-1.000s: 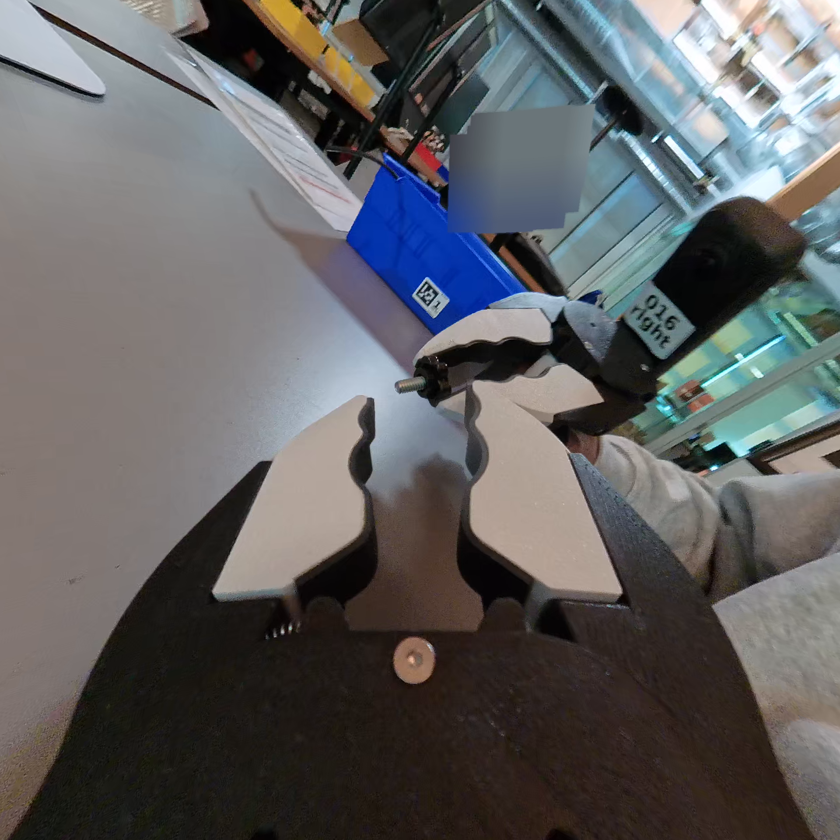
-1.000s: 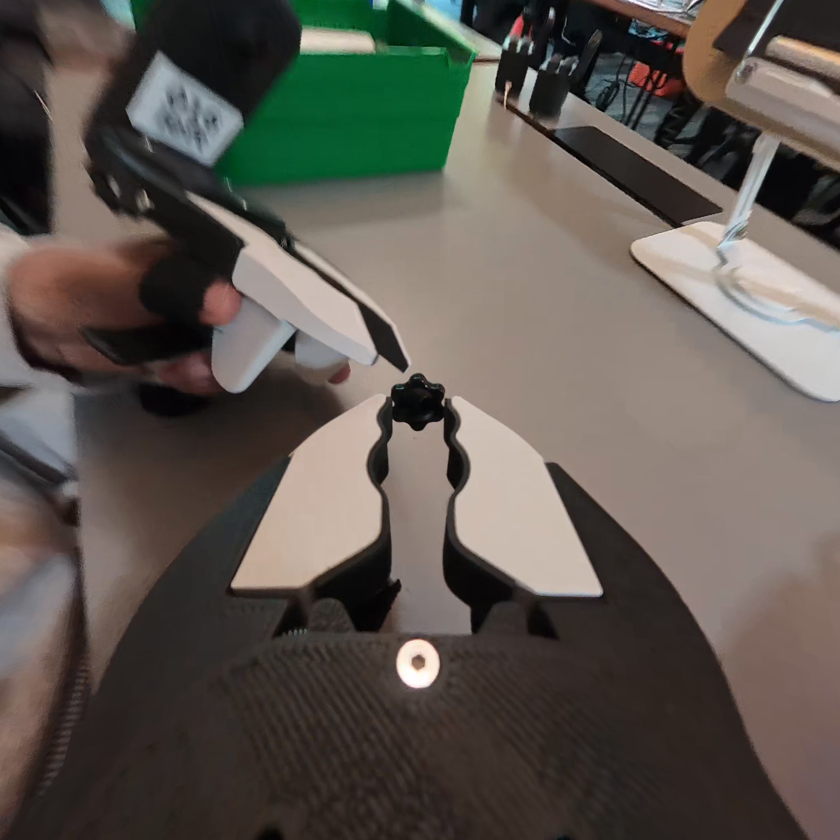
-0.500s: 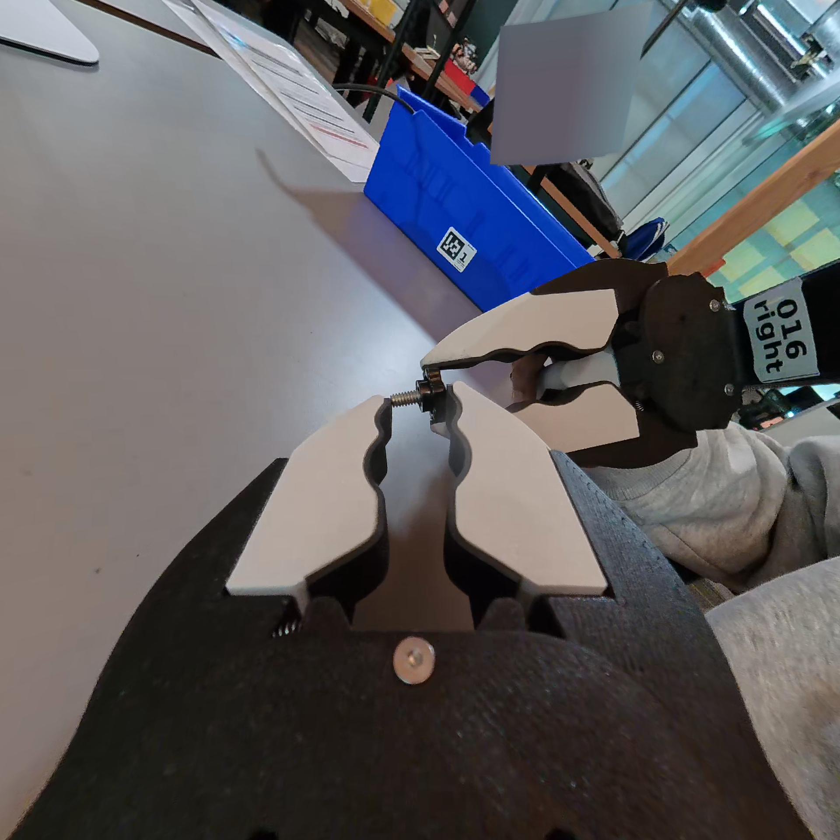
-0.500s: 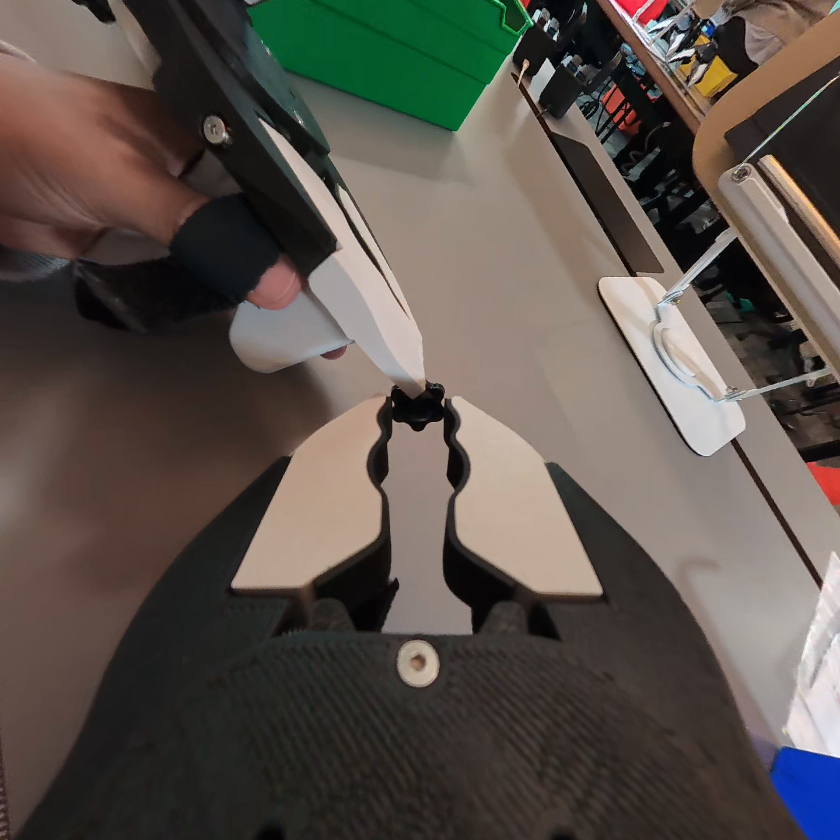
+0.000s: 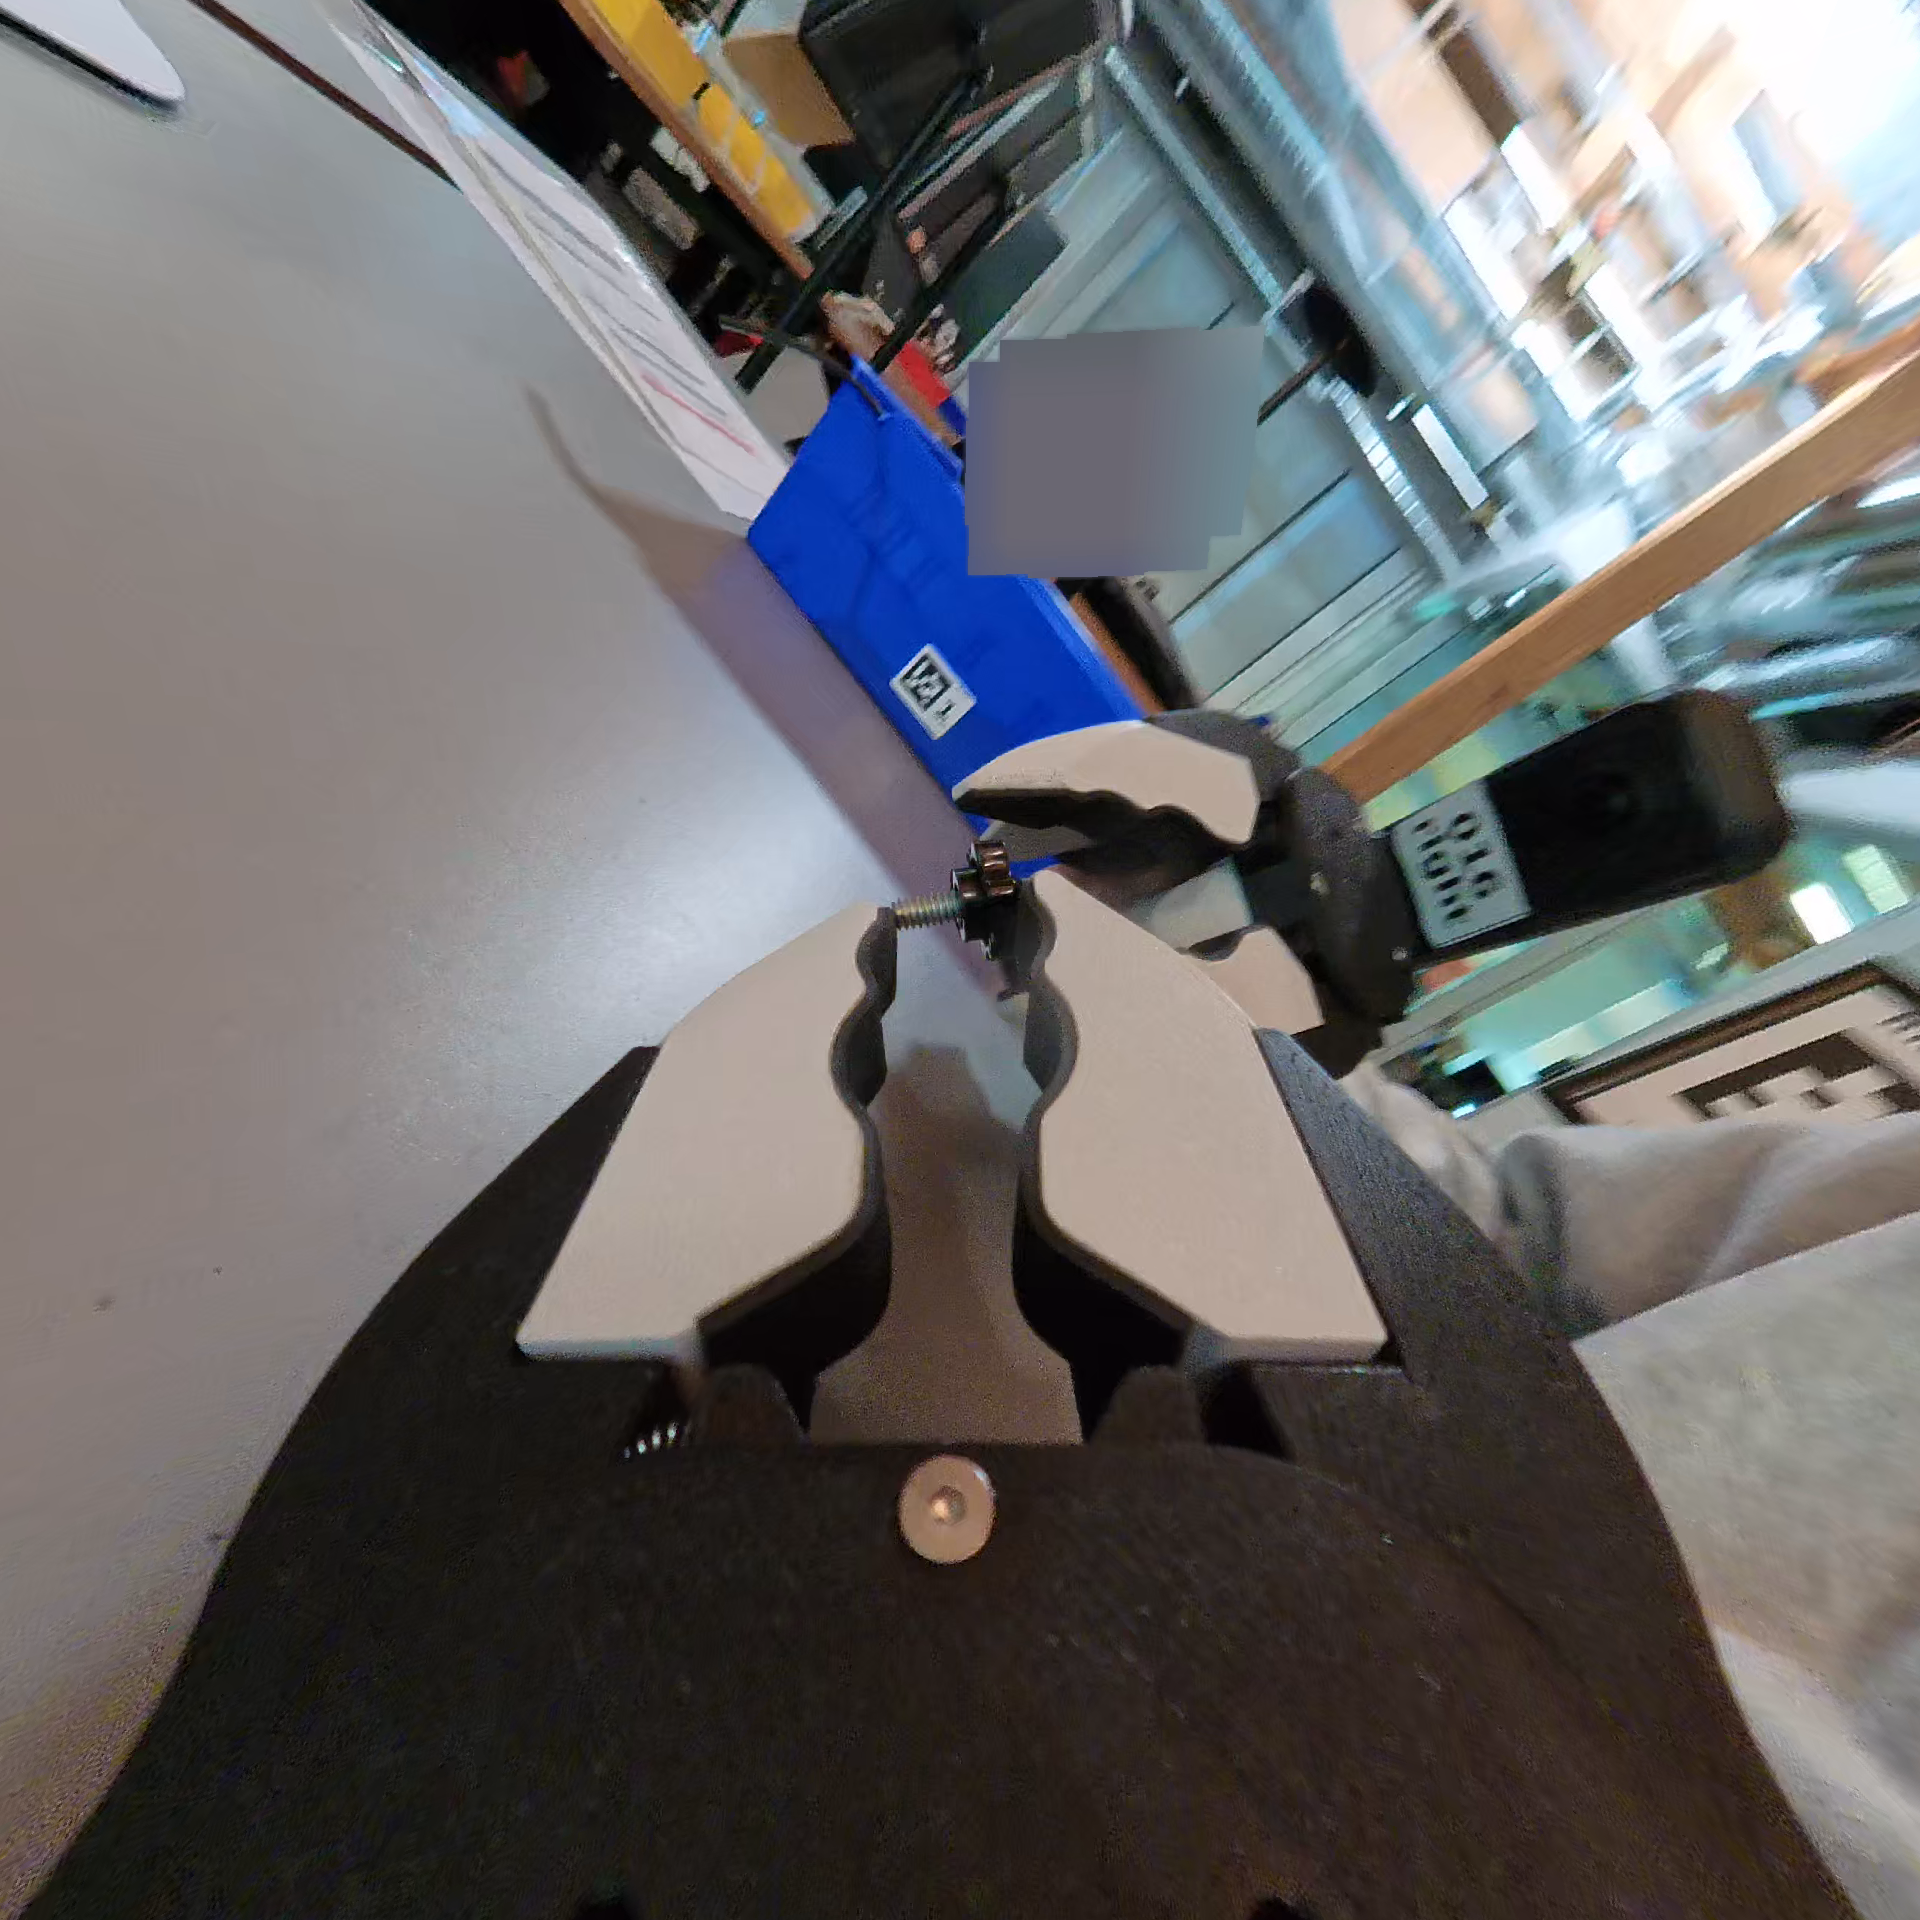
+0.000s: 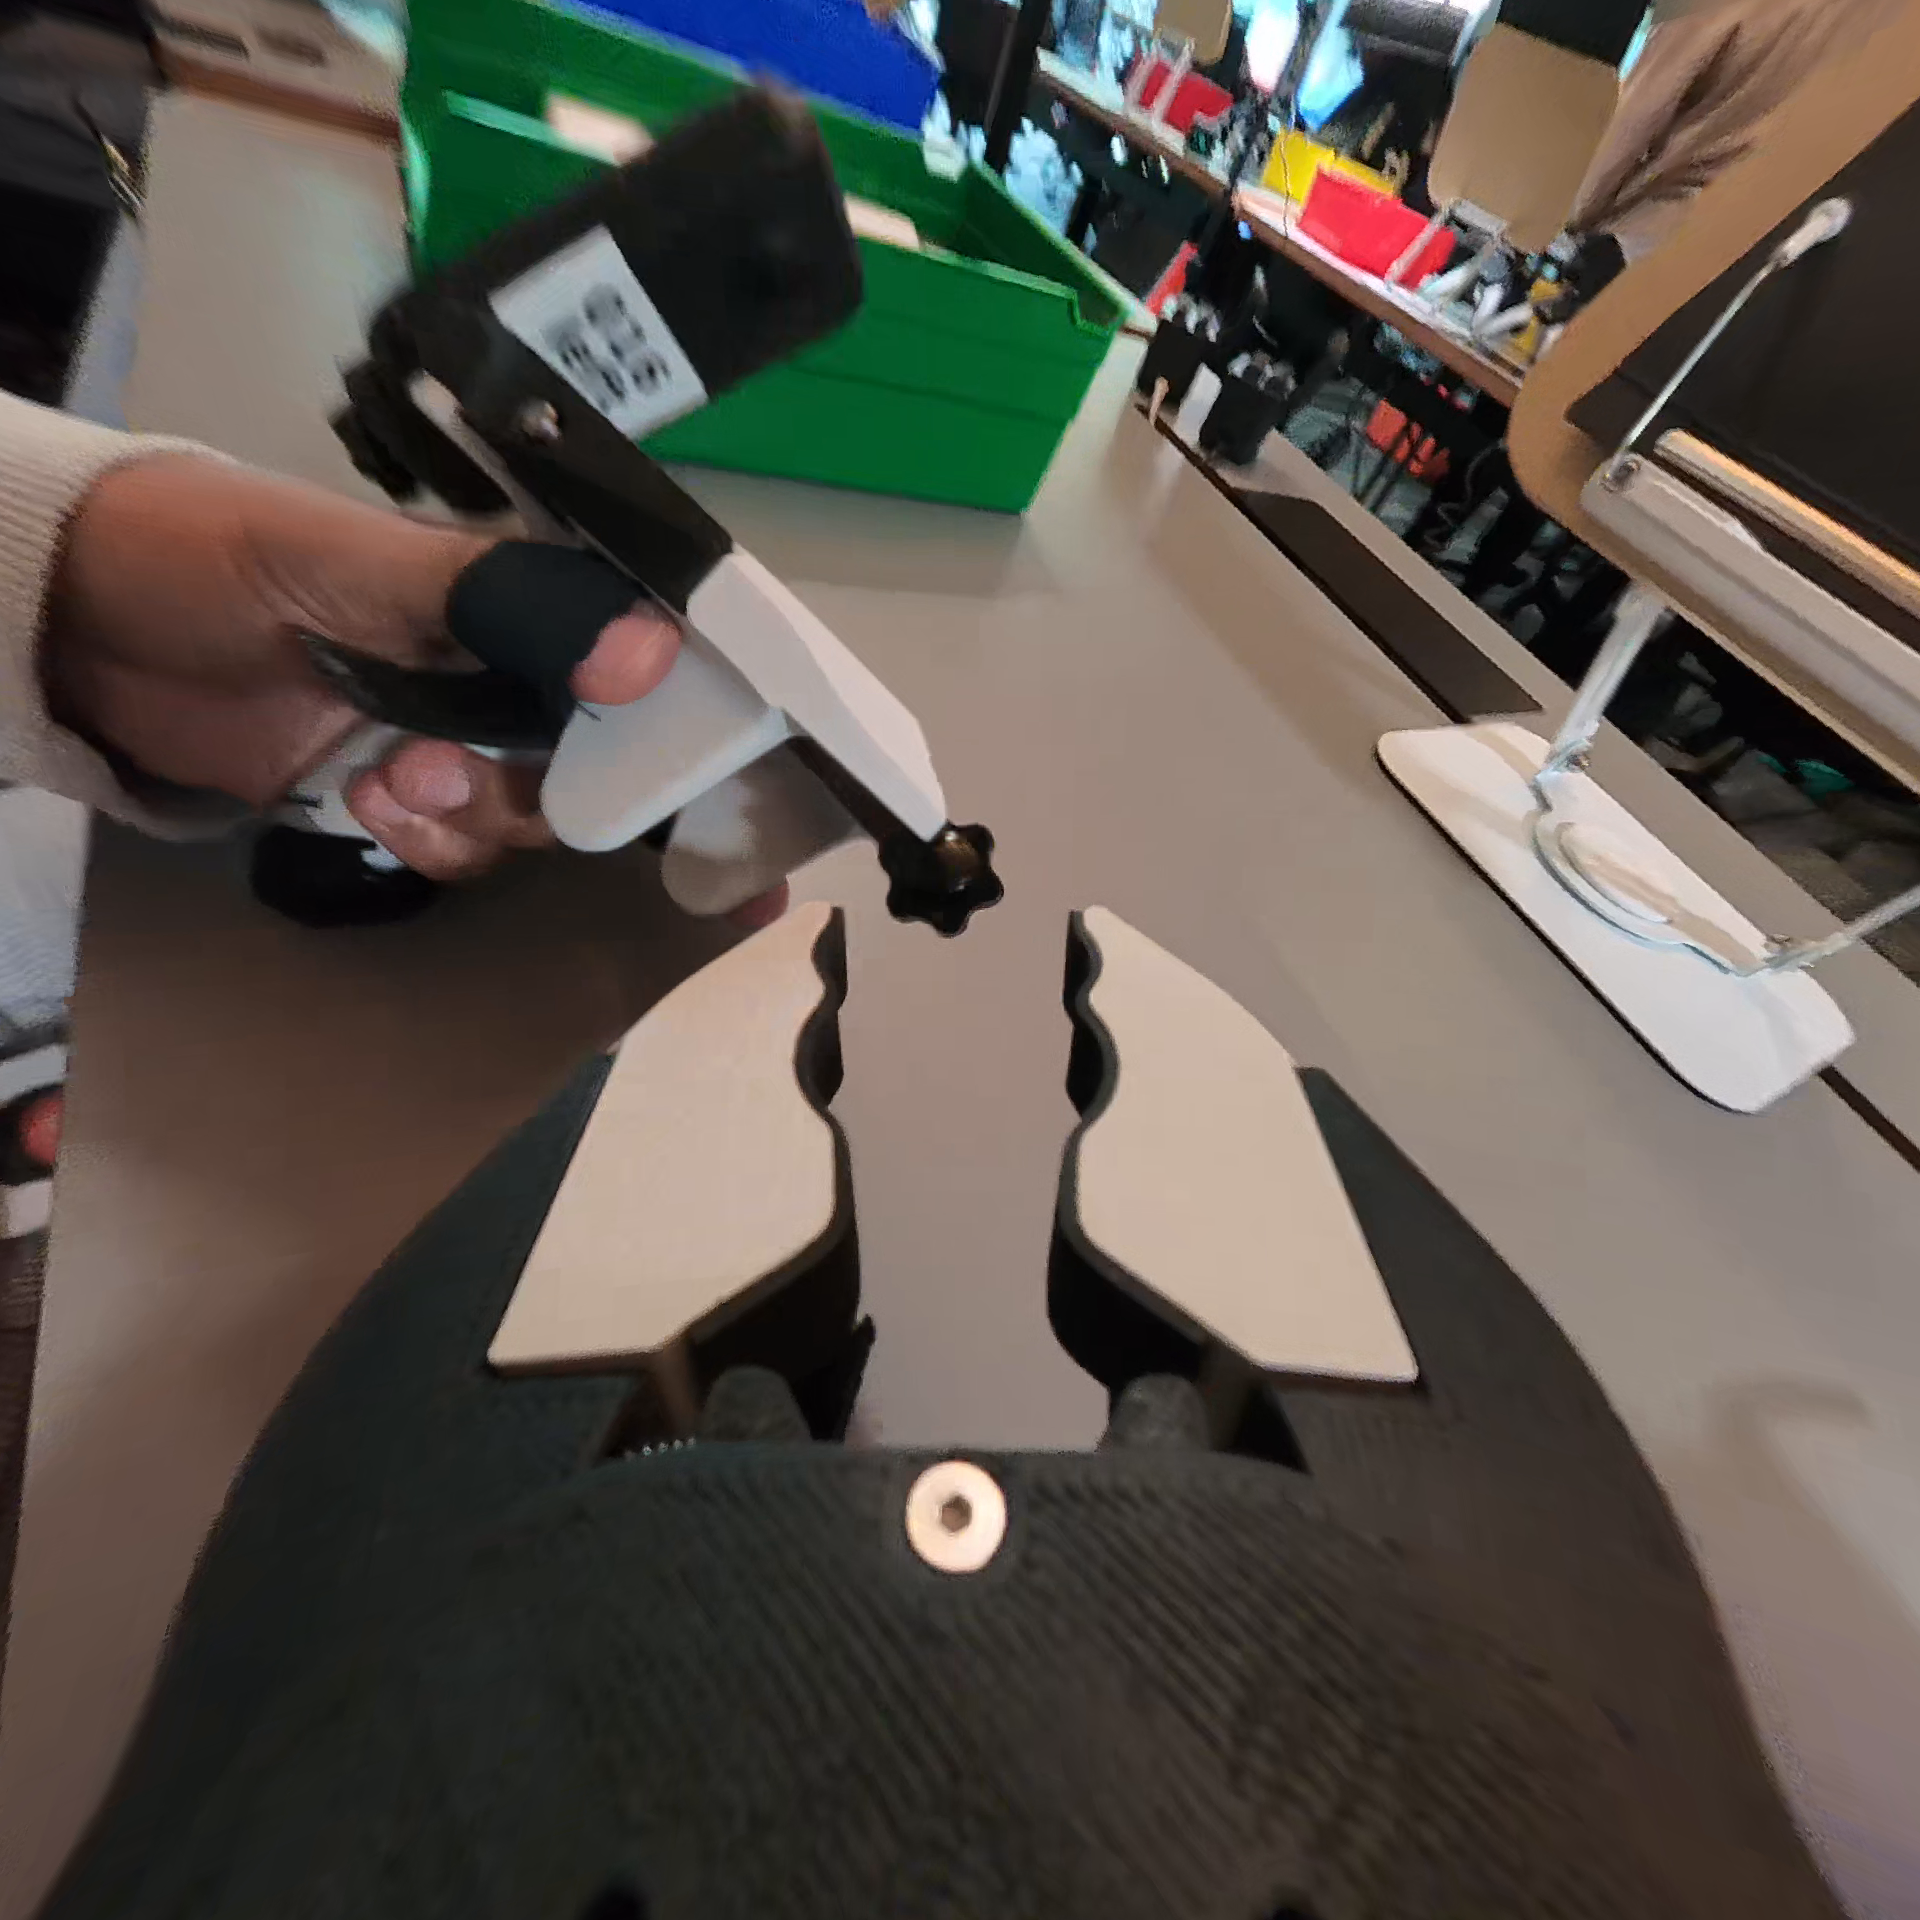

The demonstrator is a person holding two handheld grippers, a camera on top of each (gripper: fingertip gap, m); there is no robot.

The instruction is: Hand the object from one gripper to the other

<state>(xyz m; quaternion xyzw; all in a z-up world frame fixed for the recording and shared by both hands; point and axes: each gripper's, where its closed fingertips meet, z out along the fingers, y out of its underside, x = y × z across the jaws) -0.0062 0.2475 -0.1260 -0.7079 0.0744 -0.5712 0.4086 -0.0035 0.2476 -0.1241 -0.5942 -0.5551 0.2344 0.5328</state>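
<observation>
The object is a small black star-knob screw (image 5: 982, 902) with a bare threaded shaft. In the left wrist view my left gripper (image 5: 958, 920) is shut on it at the fingertips, shaft to the left, knob to the right. My right gripper (image 5: 1039, 842) sits just behind it, to the right, jaws apart. In the right wrist view my right gripper (image 6: 954, 920) is open and empty. The knob (image 6: 943, 881) hangs just beyond its tips, held at the tip of the left gripper (image 6: 914, 831), which a hand (image 6: 260, 644) grips.
All this is above a grey table (image 6: 1195, 727). A blue bin (image 5: 935, 613) and a paper sheet (image 5: 623, 312) lie beyond the left gripper. A green bin (image 6: 914, 353) stands at the back and a white stand base (image 6: 1621, 935) at the right. The tips of both grippers are at nearly the same place. Both grippers' tips are roughly 35 centimetres from the white stand base (image 6: 1621, 935).
My right gripper has opened and let go of the knob screw. My left gripper has closed on it and now holds it alone. The two grippers have drawn slightly apart.
</observation>
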